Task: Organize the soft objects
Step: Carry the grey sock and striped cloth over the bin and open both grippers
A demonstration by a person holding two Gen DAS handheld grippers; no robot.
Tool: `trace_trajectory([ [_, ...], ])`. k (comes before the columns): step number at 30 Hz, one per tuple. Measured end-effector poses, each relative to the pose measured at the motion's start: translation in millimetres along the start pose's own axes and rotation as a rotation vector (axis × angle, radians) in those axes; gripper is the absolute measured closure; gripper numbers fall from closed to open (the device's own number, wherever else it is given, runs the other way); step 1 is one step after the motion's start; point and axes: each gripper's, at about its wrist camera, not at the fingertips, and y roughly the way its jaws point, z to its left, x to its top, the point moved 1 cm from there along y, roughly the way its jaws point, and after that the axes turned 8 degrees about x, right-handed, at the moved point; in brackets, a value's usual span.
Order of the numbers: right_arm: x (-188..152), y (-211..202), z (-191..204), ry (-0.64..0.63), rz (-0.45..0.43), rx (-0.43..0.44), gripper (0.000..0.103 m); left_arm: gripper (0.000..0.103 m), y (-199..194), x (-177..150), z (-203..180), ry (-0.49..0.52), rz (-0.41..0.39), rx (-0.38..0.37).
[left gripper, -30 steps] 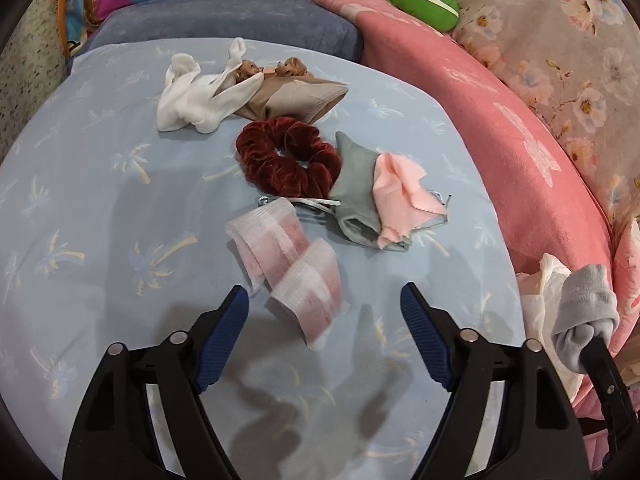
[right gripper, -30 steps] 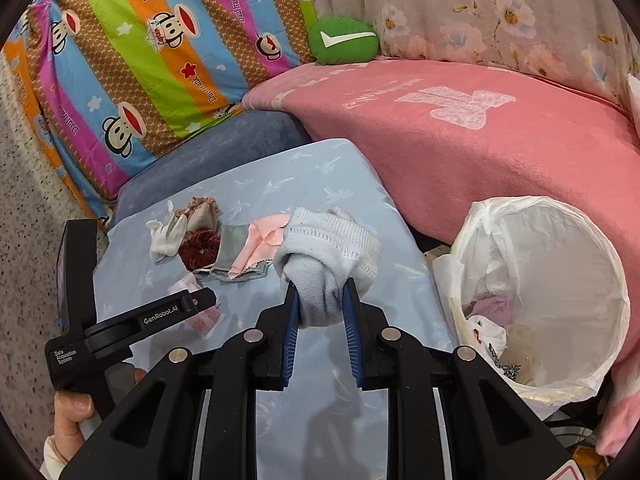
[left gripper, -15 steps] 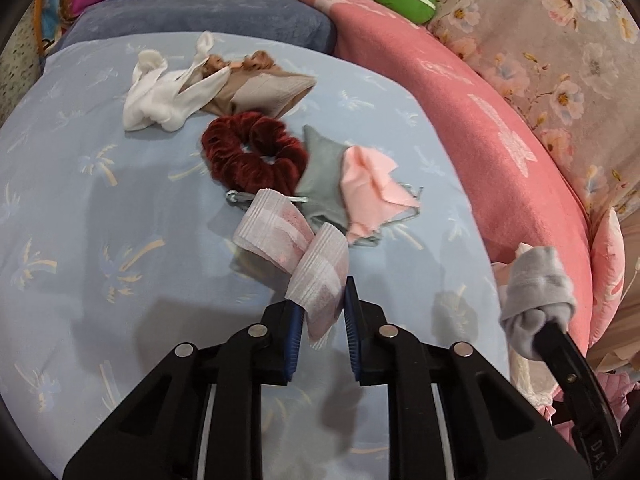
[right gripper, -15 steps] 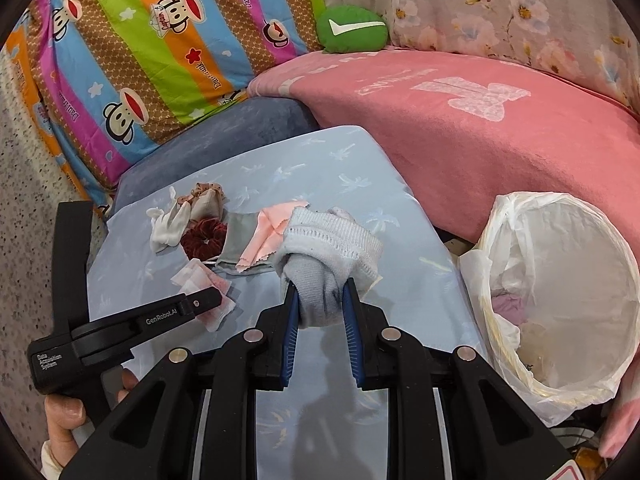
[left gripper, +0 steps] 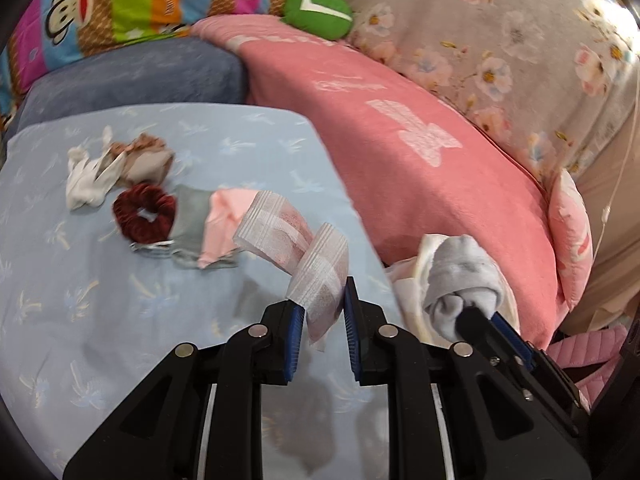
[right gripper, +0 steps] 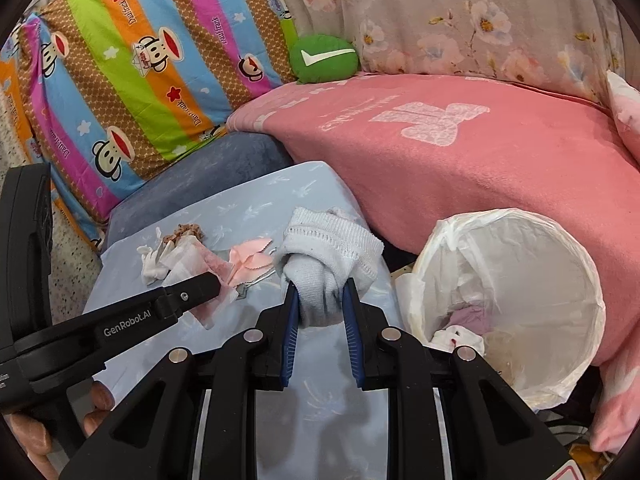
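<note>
The pink-and-white striped cloth hung off the blue sheet, clamped in the left gripper. The right gripper gripped a rolled grey sock tight. Only the right view showed the white-lined bin open just right of the sheet's edge; the left view alone showed the dark red scrunchie. Bare sheet lay near both grippers.

Scrunchie left of folded cloths, bin right of table
</note>
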Motion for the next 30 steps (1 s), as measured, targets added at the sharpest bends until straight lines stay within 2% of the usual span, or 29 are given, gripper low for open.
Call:
trace_trajectory([
  [9,6.5,-33.2,-51.8,0.059,-0.055,-0.061,0.082,0.084,-3.2,-2.1,-64.4,0.129,-0.012,-0.052],
  [15,7.7,-47.8,-86.2,0.104,-0.077,-0.103,0.082,0.084,7.0,-4.6,-104.4,0.198,0.018,-0.096],
  [27,8.8,-58.0,-132.9,0.174,-0.099,-0.156,0.078,0.082,17.0,-7.6,-157.4,0.278,0.053,-0.195],
  [29,8.9,-58.2,-136.4,0.181,-0.103,-0.16,0.077,0.077,17.8,-7.4,-161.1,0.281,0.052,-0.201],
  [30,8.9,-58.4,-138.3,0.186,-0.108,-0.165,0.077,0.069,17.8,-7.1,-162.3,0.283,0.05,-0.206],
])
